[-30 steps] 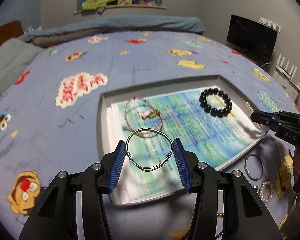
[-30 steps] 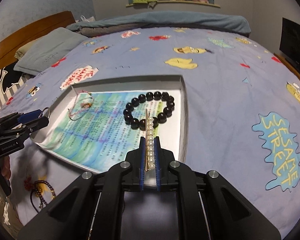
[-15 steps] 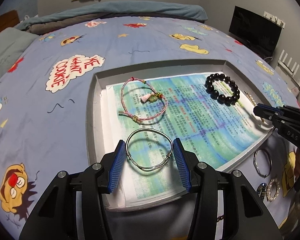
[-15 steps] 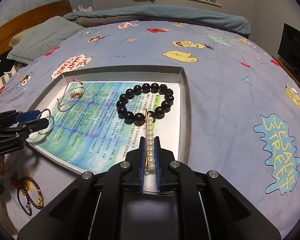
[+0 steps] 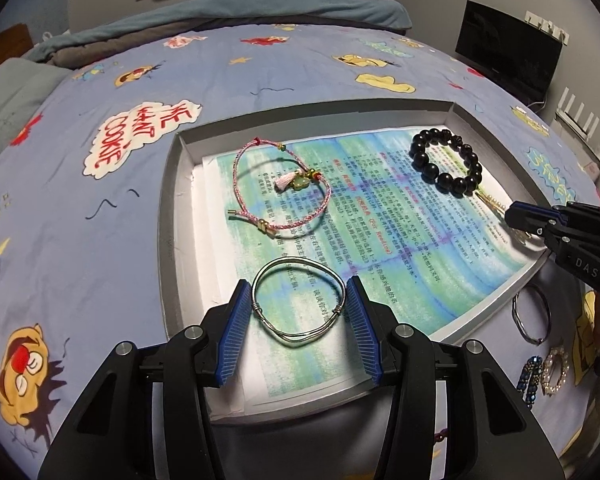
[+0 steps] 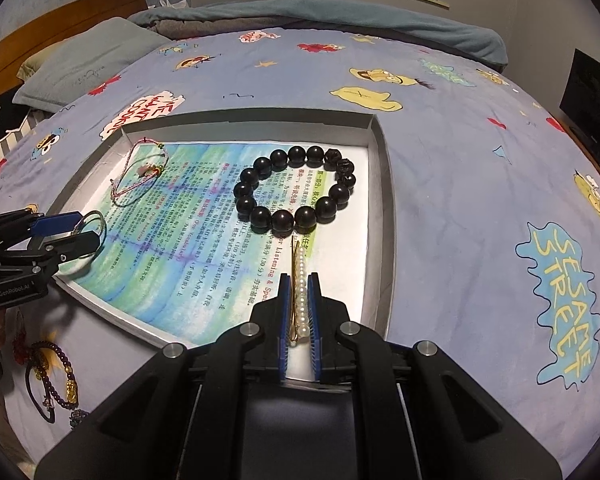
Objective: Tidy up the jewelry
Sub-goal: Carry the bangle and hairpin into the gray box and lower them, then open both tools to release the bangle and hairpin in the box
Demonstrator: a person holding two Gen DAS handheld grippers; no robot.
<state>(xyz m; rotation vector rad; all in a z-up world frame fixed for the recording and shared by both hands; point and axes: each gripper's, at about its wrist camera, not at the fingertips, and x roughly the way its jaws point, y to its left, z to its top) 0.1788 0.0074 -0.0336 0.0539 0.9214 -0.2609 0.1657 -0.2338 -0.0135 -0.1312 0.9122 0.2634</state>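
A grey tray [image 5: 172, 216] lined with a printed blue-green sheet lies on the bed. My left gripper [image 5: 299, 307] is shut on a silver wire bangle [image 5: 300, 276], held low over the tray's near left part. A pink cord bracelet [image 5: 280, 188] and a black bead bracelet [image 5: 446, 162] lie in the tray. My right gripper [image 6: 300, 304] is shut on a pearl hair clip [image 6: 300, 280], held just above the sheet in front of the black bead bracelet [image 6: 296, 188]. The left gripper also shows in the right wrist view [image 6: 80, 232].
Loose jewelry lies on the blue cartoon bedspread outside the tray: a silver bangle [image 5: 532, 316], sparkly pieces [image 5: 544, 372], and dark bead bracelets [image 6: 56, 380]. A pillow [image 6: 92, 56] and wooden headboard [image 6: 60, 20] are at the far left. A black monitor [image 5: 508, 56] stands right.
Both grippers have moved forward and lower over the tray with their items still held. The pearl clip now sits close behind the black bead bracelet.
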